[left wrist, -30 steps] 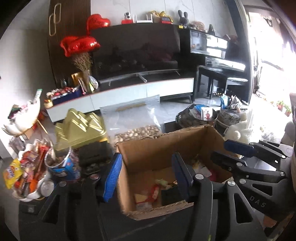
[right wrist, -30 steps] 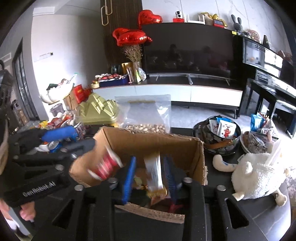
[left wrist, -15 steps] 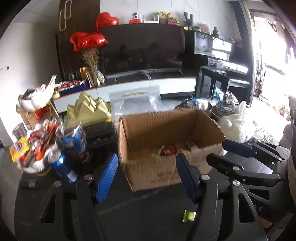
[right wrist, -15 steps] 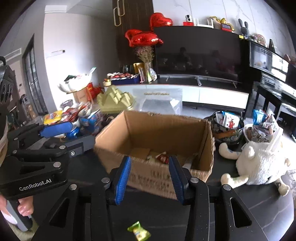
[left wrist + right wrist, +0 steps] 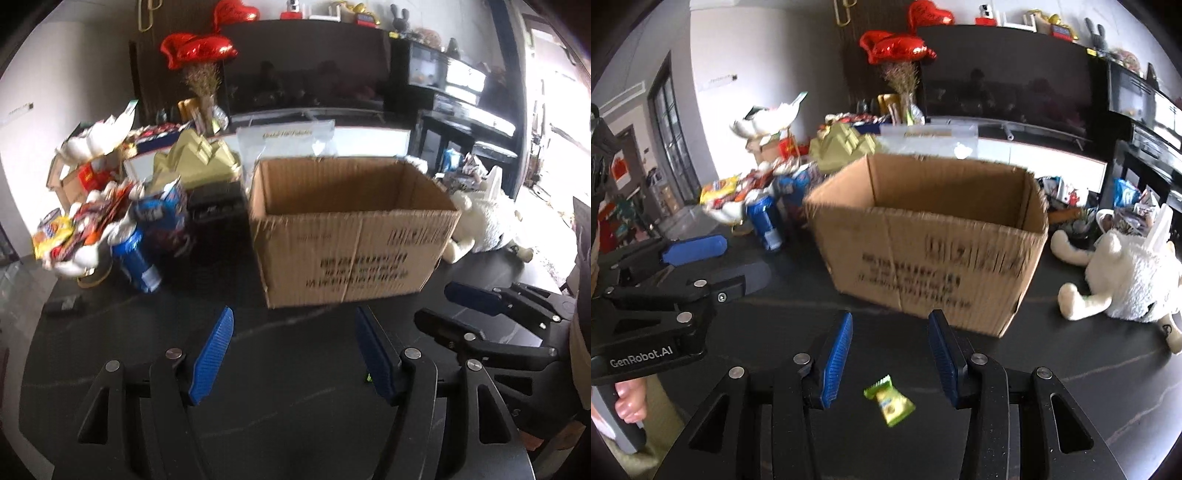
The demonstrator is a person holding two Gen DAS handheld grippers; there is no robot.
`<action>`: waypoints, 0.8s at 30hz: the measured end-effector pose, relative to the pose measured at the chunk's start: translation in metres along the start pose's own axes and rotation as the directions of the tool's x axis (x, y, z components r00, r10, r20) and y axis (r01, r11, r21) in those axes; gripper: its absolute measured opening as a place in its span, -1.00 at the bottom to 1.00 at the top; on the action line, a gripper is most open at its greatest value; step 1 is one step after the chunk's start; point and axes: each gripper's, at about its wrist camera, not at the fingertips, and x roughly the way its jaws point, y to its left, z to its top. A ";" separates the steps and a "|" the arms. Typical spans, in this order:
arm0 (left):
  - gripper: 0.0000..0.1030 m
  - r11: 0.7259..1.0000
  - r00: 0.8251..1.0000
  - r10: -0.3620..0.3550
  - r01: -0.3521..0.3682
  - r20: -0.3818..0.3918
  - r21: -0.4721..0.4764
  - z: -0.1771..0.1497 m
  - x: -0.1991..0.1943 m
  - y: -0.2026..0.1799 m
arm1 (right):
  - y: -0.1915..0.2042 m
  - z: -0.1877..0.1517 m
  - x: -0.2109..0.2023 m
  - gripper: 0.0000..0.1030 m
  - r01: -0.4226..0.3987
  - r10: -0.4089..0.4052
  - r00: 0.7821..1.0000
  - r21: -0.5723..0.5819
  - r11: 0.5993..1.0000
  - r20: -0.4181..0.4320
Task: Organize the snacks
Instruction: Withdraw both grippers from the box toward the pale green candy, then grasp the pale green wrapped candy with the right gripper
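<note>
An open cardboard box [image 5: 347,236] stands on the dark table [image 5: 295,406]; it also shows in the right wrist view [image 5: 934,236]. Its inside is hidden from this low angle. A small green candy wrapper [image 5: 889,400] lies on the table, in the gap between my right gripper's blue pads. My right gripper [image 5: 890,354] is open and empty, in front of the box. My left gripper [image 5: 295,354] is open and empty, also in front of the box. Each gripper shows in the other's view: the right one [image 5: 480,310], the left one [image 5: 690,254].
A pile of snack packets [image 5: 77,229], blue cans [image 5: 135,258] and a black container [image 5: 214,206] stand left of the box. A white plush toy [image 5: 1123,277] lies to its right. A gold pyramid box [image 5: 195,162] and a clear bag [image 5: 288,140] are behind.
Both grippers have pulled back and down from over the box to table level in front of it. The right gripper let go of a snack into the box. The green candy now lies between the right pads.
</note>
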 end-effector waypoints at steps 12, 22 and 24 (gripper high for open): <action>0.29 0.999 0.991 -0.002 -0.004 -0.136 -0.045 -0.047 0.036 0.001 | 0.008 -0.031 0.038 -0.15 -0.070 0.054 0.987 -0.101 0.992 -0.155; 0.29 0.999 0.978 -0.018 0.009 -0.206 -0.045 -0.069 0.059 -0.005 | 0.006 -0.050 0.068 -0.15 -0.101 0.069 0.963 -0.114 0.988 -0.260; 0.29 0.999 0.976 -0.021 0.012 -0.215 -0.045 -0.071 0.062 -0.006 | 0.006 -0.052 0.072 -0.15 -0.108 0.074 0.960 -0.114 0.988 -0.270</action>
